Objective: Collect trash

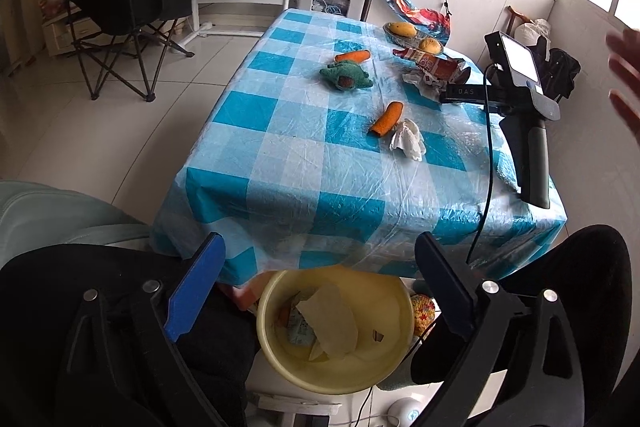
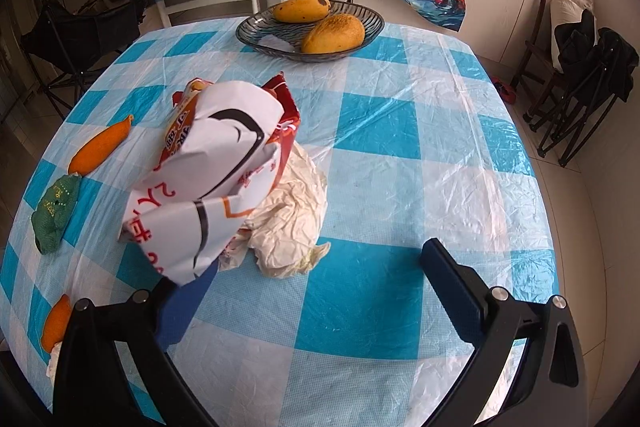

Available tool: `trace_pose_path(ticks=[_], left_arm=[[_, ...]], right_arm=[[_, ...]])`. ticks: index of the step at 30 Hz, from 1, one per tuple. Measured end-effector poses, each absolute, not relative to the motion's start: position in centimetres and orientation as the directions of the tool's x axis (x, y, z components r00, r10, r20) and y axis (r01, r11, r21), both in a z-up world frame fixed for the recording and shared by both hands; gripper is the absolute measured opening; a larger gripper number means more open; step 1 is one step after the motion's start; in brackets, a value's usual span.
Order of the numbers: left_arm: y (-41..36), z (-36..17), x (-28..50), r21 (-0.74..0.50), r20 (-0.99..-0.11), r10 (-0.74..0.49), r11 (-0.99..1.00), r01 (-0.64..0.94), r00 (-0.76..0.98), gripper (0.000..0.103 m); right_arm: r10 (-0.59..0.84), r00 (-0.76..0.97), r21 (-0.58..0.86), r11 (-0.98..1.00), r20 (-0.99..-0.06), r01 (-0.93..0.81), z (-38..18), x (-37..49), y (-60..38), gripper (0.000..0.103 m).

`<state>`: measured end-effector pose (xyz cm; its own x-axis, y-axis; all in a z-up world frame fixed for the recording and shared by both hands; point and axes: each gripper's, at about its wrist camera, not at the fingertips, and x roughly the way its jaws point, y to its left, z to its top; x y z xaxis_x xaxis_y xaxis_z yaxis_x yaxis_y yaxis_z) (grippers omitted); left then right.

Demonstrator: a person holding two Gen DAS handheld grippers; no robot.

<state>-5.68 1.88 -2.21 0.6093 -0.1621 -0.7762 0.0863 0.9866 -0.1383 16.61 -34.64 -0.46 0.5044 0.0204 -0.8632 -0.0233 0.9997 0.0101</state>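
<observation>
**A:** Where do we stand on the collection?

**B:** We take the yellow basin (image 1: 280, 311) as our landmark. It sits below the near edge of the worktop (image 1: 320, 195), and it already holds a pale sheet of paper and what looks like a small printed packet. We judge that part as done.

**A:** What is left?

**B:** Three pieces, all up on the worktop beyond the basin. A white crumpled tissue (image 1: 408, 141) lies just beside an orange knitted carrot (image 1: 386, 119). Further from the basin, a red-and-white snack bag (image 2: 216, 167) rests partly on a crumpled paper wad (image 2: 292, 211). We judge the two knitted carrots, the green knitted toy (image 1: 346, 77) and the fruit bowl (image 2: 310, 39) with its two mangoes not to be trash.

**A:** State of the claws?

**B:** The left claw (image 1: 320, 291) hangs above the basin, jaws wide apart, nothing between them. The right claw (image 2: 308, 287) stands over the worktop at the far pile, jaws also wide apart. The snack bag overlaps its left finger in view; we cannot tell whether they touch, and no pad presses on it.

**A:** So the estimate?

**B:** Roughly the middle of the task, with the far pile the likely next pick.
</observation>
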Motion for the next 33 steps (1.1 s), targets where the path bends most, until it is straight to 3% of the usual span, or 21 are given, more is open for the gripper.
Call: trace_pose_path(ticks=[9, 33], left_arm=[[-0.3, -2.6, -7.3, -0.013, -0.783, -0.124, 0.983, 0.184, 0.609, 0.094], [0.7, -3.1, -7.2, -0.087, -0.806, -0.186, 0.976, 0.199, 0.562, 0.095]], right_arm=[[0.021, 0.505, 0.010, 1.000, -0.863, -0.024, -0.5, 16.6, -34.7, 0.097], [0.021, 0.505, 0.011, 1.000, -0.863, -0.024, -0.5, 16.7, -34.6, 0.097]])
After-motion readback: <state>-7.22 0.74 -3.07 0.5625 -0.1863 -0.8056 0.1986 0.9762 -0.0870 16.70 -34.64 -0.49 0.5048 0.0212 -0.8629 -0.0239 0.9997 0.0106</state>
